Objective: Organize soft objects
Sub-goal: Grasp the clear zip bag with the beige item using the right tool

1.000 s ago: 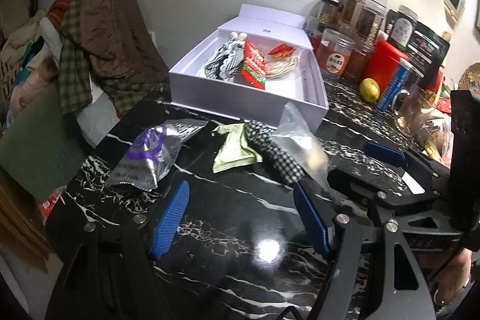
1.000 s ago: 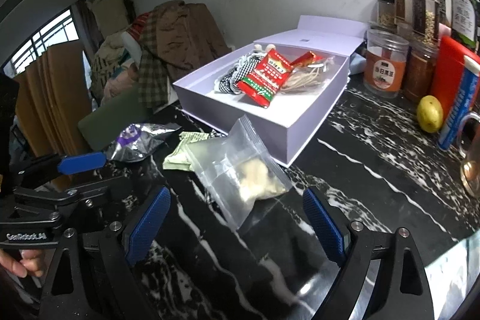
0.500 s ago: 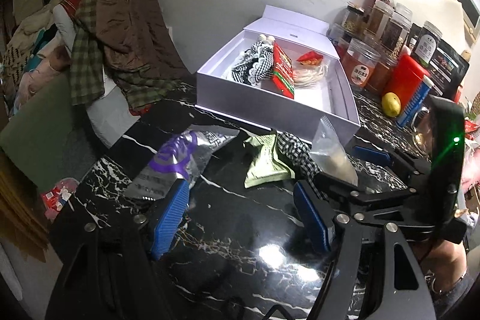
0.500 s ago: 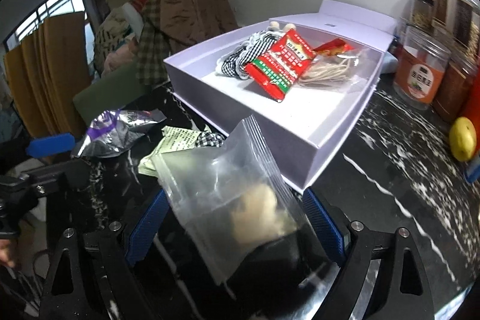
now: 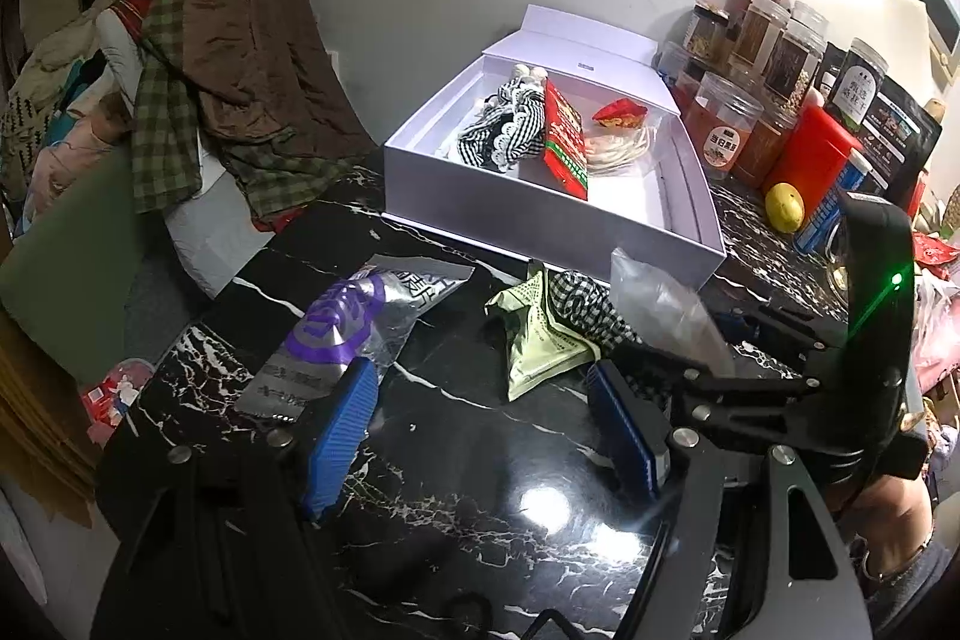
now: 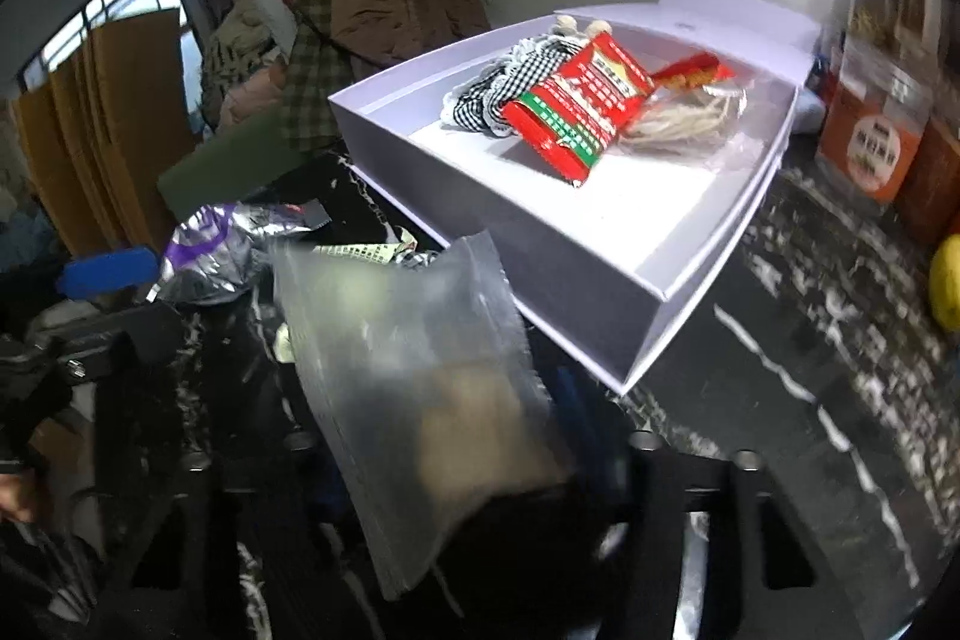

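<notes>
A clear plastic bag [image 6: 408,370] with a pale lump inside stands tipped up between the jaws of my right gripper [image 6: 444,418]. The jaws are closing and the pads press on the bag. In the left wrist view the same bag [image 5: 660,310] and right gripper [image 5: 690,340] sit in front of the white box [image 5: 540,220]. My left gripper [image 5: 480,430] hangs open over the black marble table, holding nothing. A silver and purple packet [image 5: 348,328] lies by its left finger. A pale green packet [image 5: 540,340] and a checked cloth [image 5: 582,304] lie ahead.
The white box [image 6: 510,244] holds a checked fabric piece [image 6: 516,82], a red packet [image 6: 576,100] and a bag of pale strands [image 6: 684,118]. Jars [image 5: 726,130], a red canister [image 5: 810,154] and a lemon [image 5: 783,207] crowd the right. Clothes [image 5: 240,58] pile up left.
My right gripper moved forward and down over the clear bag and its jaws came together on it; the bag now stands tipped up. The left gripper stayed open and barely moved.
</notes>
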`<action>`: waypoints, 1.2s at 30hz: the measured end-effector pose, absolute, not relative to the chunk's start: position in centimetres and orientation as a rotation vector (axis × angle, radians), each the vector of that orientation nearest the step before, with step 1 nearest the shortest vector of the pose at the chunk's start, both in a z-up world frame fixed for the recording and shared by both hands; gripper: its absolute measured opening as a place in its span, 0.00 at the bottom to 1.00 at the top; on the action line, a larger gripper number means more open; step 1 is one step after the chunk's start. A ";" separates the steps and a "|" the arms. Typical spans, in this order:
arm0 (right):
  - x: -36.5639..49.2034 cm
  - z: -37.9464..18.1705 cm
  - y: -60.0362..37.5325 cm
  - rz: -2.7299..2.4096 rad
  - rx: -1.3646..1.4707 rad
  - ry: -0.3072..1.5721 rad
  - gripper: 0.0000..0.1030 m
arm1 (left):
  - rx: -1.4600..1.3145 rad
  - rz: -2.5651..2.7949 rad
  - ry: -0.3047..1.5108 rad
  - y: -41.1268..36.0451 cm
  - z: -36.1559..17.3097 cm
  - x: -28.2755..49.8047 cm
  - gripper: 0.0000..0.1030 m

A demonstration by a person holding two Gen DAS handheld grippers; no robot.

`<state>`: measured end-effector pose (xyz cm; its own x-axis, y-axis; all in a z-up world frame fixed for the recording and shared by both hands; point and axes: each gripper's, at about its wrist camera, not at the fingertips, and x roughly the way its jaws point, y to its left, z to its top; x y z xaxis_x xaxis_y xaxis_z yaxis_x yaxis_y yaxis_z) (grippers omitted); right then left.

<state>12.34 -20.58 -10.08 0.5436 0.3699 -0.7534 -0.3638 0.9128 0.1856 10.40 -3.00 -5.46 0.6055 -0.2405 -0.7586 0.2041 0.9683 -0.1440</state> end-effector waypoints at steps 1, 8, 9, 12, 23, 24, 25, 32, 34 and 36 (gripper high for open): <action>12.2 -10.0 -20.7 0.438 0.019 0.898 0.40 | -0.047 -0.259 0.885 -3.0 -5.5 10.4 0.70; 10.8 -9.5 -22.4 0.436 0.086 0.892 0.24 | -0.044 -0.283 0.887 -4.0 -5.5 10.3 0.70; 10.5 -9.4 -22.7 0.435 0.095 0.892 0.24 | -0.041 -0.289 0.888 -4.2 -5.5 10.3 0.70; 9.6 -8.9 -23.5 0.427 0.118 0.885 0.24 | -0.033 -0.310 0.892 -5.2 -5.5 10.2 0.70; 5.8 -8.4 -28.1 0.263 0.154 0.876 0.24 | -0.003 -0.402 0.908 -10.0 -6.3 10.9 0.70; 5.6 -8.3 -28.3 0.250 0.148 0.875 0.24 | -0.001 -0.404 0.908 -10.5 -6.4 11.0 0.70; 5.4 -8.3 -28.5 0.239 0.145 0.873 0.24 | -0.002 -0.405 0.908 -10.9 -6.6 11.1 0.70; 5.3 -8.5 -30.2 0.214 0.181 0.871 0.24 | -0.028 -0.400 0.957 -12.8 -8.7 12.6 0.70; 5.3 -8.3 -30.5 0.205 0.183 0.868 0.24 | -0.033 -0.405 0.974 -13.3 -9.3 13.1 0.70; 5.3 -8.3 -30.7 0.196 0.183 0.865 0.24 | -0.031 -0.409 0.970 -13.6 -9.7 13.3 0.70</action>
